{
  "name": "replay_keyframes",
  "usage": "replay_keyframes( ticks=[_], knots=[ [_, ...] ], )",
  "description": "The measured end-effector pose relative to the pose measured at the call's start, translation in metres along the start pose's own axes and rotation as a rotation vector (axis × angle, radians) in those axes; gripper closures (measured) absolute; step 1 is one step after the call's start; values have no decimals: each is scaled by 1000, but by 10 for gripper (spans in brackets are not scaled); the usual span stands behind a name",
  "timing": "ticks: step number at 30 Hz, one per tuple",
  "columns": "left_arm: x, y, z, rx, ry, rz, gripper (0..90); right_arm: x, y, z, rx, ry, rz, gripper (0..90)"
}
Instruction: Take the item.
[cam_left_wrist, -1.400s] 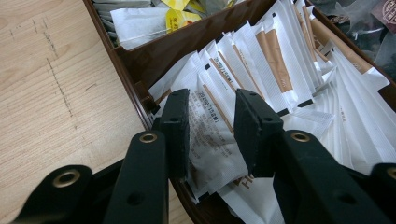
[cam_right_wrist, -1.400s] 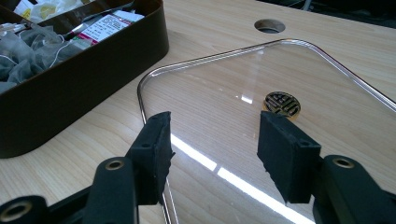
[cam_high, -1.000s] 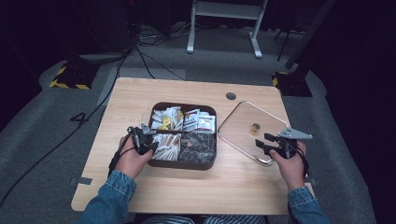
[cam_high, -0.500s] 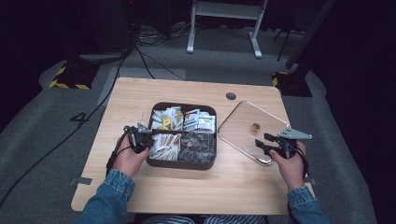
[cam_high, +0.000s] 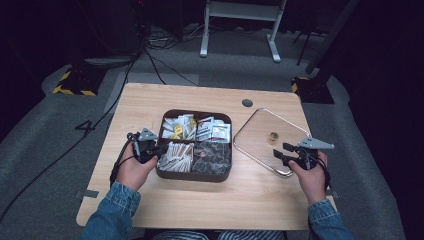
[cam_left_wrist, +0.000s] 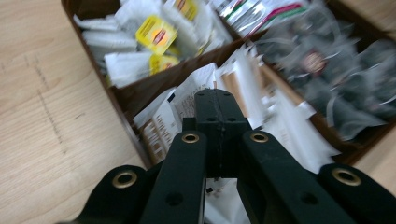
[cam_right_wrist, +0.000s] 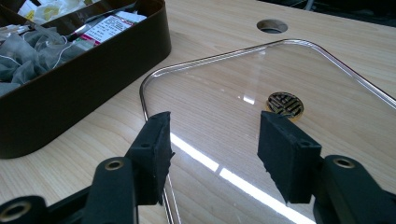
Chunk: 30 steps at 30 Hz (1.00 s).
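Observation:
A dark brown four-part box (cam_high: 195, 176) of tea sachets sits mid-table. My left gripper (cam_high: 159, 149) is at its near-left compartment, just above white and brown paper sachets (cam_high: 175, 155). Its jaws stand shut (cam_left_wrist: 215, 100) over those sachets (cam_left_wrist: 187, 95); whether one is pinched between them I cannot tell. To the right a clear lid (cam_high: 260, 137) with a gold knob (cam_high: 273, 136) lies flat on the table. My right gripper (cam_high: 280, 150) is open over its near edge. The lid's rim (cam_right_wrist: 154, 74) runs between the spread jaws (cam_right_wrist: 212, 140), and the knob (cam_right_wrist: 285, 103) lies just beyond.
The other compartments hold yellow-tagged bags (cam_left_wrist: 156, 32), silver and red packets (cam_high: 212, 129) and grey mesh bags (cam_high: 212, 156). The box wall (cam_right_wrist: 93, 60) stands left of my right gripper. A cable hole (cam_high: 247, 103) is in the table behind the lid.
My left hand has lifted slightly at the box's near-left compartment. The right hand and the lid have stayed where they were.

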<state>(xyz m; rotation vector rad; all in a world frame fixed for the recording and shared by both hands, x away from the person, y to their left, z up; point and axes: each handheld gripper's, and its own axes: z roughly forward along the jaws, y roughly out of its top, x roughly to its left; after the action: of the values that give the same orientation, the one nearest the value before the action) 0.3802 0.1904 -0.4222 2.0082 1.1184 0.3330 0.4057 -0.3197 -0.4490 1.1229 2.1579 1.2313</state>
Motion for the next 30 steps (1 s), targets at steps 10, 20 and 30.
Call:
replay_keyframes(
  ticks=[10,20,30],
  knots=[
    [-15,9,-16,-82,-102,27,900,2,0,1,3,3,-6,445],
    [-31,16,-29,-124,-135,69,900,2,0,1,3,4,-8,442],
    [-54,17,-30,-117,-200,130,900,2,0,1,5,3,-6,441]
  ],
)
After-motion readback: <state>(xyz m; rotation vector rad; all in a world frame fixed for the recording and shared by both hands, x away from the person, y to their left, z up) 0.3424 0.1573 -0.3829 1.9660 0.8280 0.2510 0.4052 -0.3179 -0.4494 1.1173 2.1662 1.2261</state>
